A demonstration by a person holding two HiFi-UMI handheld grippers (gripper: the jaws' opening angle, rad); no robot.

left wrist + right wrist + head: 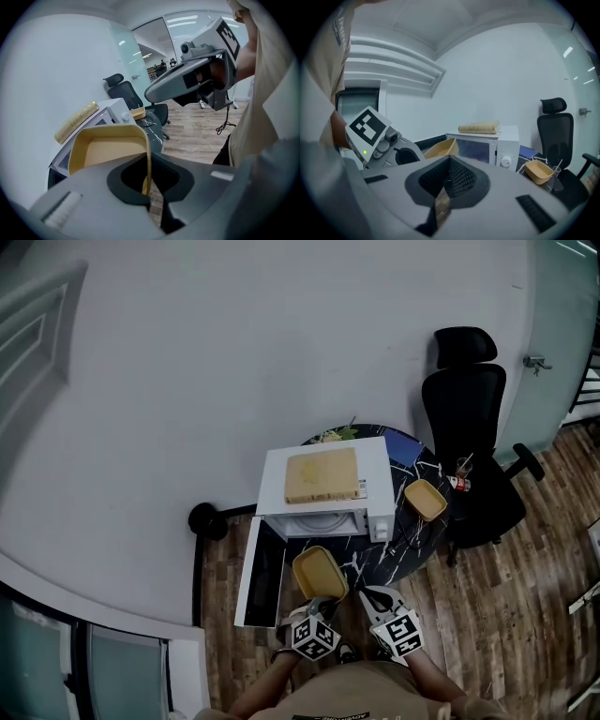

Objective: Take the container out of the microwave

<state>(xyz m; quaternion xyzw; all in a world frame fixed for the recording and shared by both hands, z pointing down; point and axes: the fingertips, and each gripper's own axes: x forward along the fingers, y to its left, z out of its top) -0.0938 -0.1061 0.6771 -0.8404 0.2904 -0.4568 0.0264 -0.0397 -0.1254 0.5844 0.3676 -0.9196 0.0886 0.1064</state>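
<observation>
The left gripper (318,606) is gripping the yellow container (320,573) by its rim, already outside the open microwave (377,486), the right gripper (377,596) is idling closed and empty, and setting it down likely comes next.

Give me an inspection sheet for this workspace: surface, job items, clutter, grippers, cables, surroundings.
Surface: round dark marble-pattern table, crowded.
Job's things: white microwave with its door open. The tan plastic container is out of the cavity, held in front of it.
Clutter: second tan container on the table; flat tan slab on the microwave top; small bottle at the table edge.
Grippers: left gripper shut on the held container's wall; right gripper shut, empty.
Cables: black cable trailing to the wood floor.
Surroundings: black office chair beside the table; white wall behind.
</observation>
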